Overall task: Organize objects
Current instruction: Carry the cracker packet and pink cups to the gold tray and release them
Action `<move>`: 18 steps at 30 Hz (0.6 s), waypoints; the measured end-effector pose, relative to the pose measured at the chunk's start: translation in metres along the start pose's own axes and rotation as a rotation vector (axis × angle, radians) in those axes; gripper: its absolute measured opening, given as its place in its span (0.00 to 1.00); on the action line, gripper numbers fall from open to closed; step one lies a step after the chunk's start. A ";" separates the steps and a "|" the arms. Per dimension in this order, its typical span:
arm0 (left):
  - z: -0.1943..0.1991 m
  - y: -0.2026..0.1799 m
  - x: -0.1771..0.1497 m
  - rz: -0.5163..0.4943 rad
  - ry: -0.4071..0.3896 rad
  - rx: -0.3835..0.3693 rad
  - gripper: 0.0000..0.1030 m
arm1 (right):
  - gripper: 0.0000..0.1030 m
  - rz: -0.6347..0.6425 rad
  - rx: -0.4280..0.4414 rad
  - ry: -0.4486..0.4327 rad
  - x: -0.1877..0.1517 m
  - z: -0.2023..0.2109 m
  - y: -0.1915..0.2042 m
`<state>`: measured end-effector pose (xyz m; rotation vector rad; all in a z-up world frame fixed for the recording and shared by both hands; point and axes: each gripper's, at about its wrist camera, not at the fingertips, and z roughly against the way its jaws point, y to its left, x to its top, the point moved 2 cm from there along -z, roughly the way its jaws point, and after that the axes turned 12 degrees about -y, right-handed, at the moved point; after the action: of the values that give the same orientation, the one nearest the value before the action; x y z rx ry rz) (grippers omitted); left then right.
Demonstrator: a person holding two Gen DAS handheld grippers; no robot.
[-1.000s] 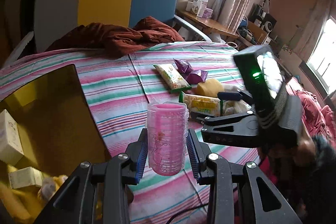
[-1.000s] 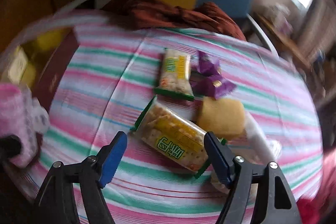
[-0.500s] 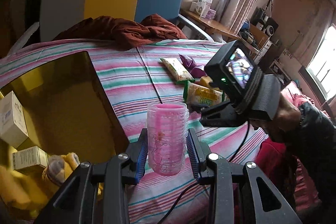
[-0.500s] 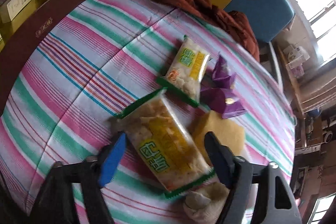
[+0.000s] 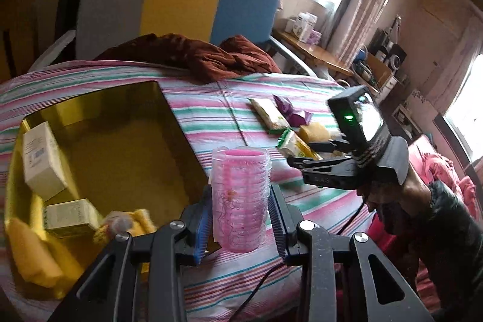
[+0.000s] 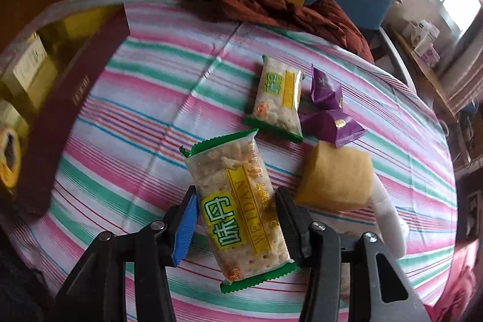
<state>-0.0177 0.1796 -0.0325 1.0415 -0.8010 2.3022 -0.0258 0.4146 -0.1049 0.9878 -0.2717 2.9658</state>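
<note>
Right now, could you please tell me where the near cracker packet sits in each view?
Left wrist view: the cracker packet lies right of centre, under the right tongs.
Right wrist view: bottom centre, between the tongs.
Shared landmark: the purple wrapper.

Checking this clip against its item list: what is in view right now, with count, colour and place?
pink cup stack: one, pink, between left pads.
cracker packs: two, green-edged; near one between right pads, far one on the cloth.
purple wrappers: two or so, beside far pack.
yellow sponge-like block: one, right of near pack.
gold-lined box: one, holding two cream cartons and yellow items.
brown cloth: one, far edge.
left gripper: shut on cups.
right gripper: jaws just closing on pack.
</note>
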 end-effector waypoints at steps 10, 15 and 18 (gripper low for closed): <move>0.037 0.056 -0.005 0.081 -0.054 0.122 0.35 | 0.49 -0.210 0.156 -0.124 0.023 0.040 0.023; 0.055 0.088 -0.014 0.128 -0.071 0.199 0.35 | 0.49 -0.246 0.260 -0.181 0.042 0.061 0.052; 0.062 0.103 -0.023 0.154 -0.068 0.232 0.35 | 0.49 -0.250 0.324 -0.200 0.053 0.070 0.074</move>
<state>-0.0383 0.0605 -0.0493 1.2007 -0.6714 2.5500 -0.0312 0.3279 -0.0300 1.2460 0.3216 2.7343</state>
